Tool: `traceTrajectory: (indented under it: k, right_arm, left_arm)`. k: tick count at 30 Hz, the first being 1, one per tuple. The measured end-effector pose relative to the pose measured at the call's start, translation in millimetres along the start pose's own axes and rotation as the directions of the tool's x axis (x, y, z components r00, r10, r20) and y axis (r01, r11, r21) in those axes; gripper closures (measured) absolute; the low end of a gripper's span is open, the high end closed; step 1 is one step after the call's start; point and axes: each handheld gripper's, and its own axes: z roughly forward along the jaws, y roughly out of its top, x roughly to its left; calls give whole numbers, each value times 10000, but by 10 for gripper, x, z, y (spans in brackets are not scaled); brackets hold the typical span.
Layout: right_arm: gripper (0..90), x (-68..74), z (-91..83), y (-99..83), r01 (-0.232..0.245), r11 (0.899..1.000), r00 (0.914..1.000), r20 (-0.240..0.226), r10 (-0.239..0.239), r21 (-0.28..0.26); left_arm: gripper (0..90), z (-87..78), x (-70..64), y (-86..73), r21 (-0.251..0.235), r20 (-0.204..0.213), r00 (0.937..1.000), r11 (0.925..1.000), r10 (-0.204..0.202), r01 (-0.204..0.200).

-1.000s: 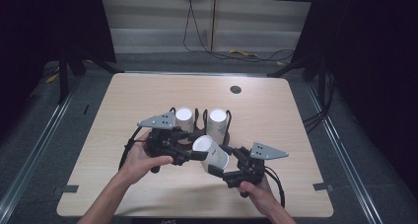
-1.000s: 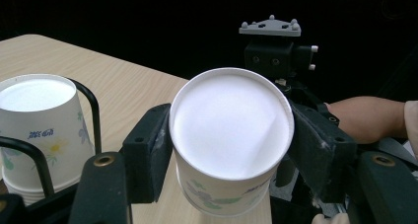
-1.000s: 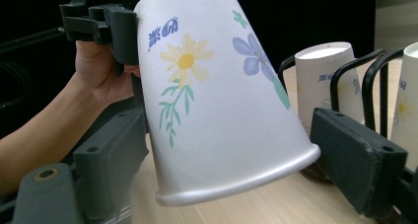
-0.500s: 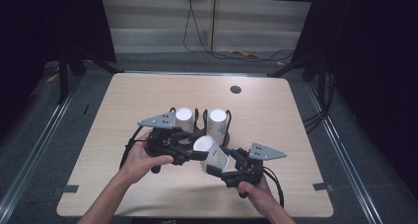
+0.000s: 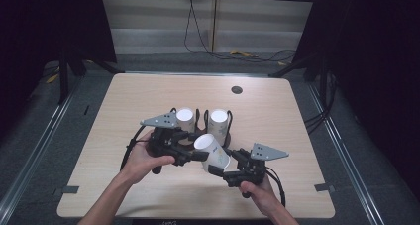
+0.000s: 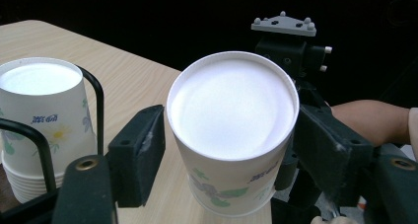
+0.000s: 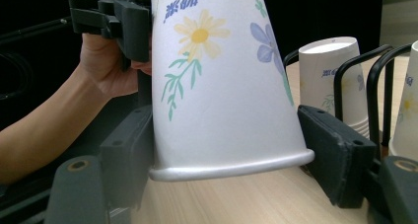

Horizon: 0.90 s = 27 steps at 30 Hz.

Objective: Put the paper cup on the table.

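A white paper cup (image 5: pixel 212 151) with a flower print hangs tilted, bottom up, just above the wooden table (image 5: pixel 148 93). My left gripper (image 5: pixel 198 154) is shut on its closed bottom end; in the left gripper view the cup (image 6: pixel 231 135) sits between both jaws. My right gripper (image 5: pixel 220 169) is shut on the cup near its rim, and the cup (image 7: pixel 222 86) shows there too. Behind them a black wire holder (image 5: pixel 197 117) carries two stacks of upside-down cups (image 5: pixel 184 119) (image 5: pixel 218 122).
A round dark grommet hole (image 5: pixel 236 89) lies at the table's far right. One cup stack (image 6: pixel 44 115) stands close to my left jaw. Another stack (image 7: pixel 329 76) and the holder's wire loops (image 7: pixel 377 71) stand right of my right jaw. Cables trail on the floor beyond the table.
The cup stays held between both grippers in nearly the same place. My right gripper has shifted slightly to the right.
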Motion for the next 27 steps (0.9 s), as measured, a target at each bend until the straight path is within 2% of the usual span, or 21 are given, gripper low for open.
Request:
traceTrajectory:
  k: [11, 17, 23, 24, 25, 27]
  right_arm:
    - [274, -14, -1, 4, 59, 9990, 10000, 57, -62, 441]
    - [282, -20, -13, 28, 311, 9958, 9994, 113, -322, 866]
    - [288, -21, -31, 56, 581, 9886, 9976, 284, -626, 1388]
    - [290, -24, -32, 66, 720, 9830, 9961, 379, -795, 1689]
    - [291, -23, -30, 69, 808, 9800, 9949, 454, -905, 1821]
    - [293, -29, -30, 72, 919, 9750, 9934, 485, -1037, 2022]
  left_arm:
    - [217, -5, 10, -13, 72, -178, 9998, 9999, 85, -84]
    - [215, -4, -1, -18, 242, -345, 9985, 9989, 416, -408]
    - [211, -7, -6, -18, 411, -394, 9975, 9975, 593, -577]
    - [211, -9, -5, -18, 443, -412, 9970, 9970, 649, -630]
    - [210, -13, -6, -18, 507, -544, 9952, 9956, 817, -789]
    - [209, -16, -6, -16, 553, -681, 9938, 9949, 884, -847]
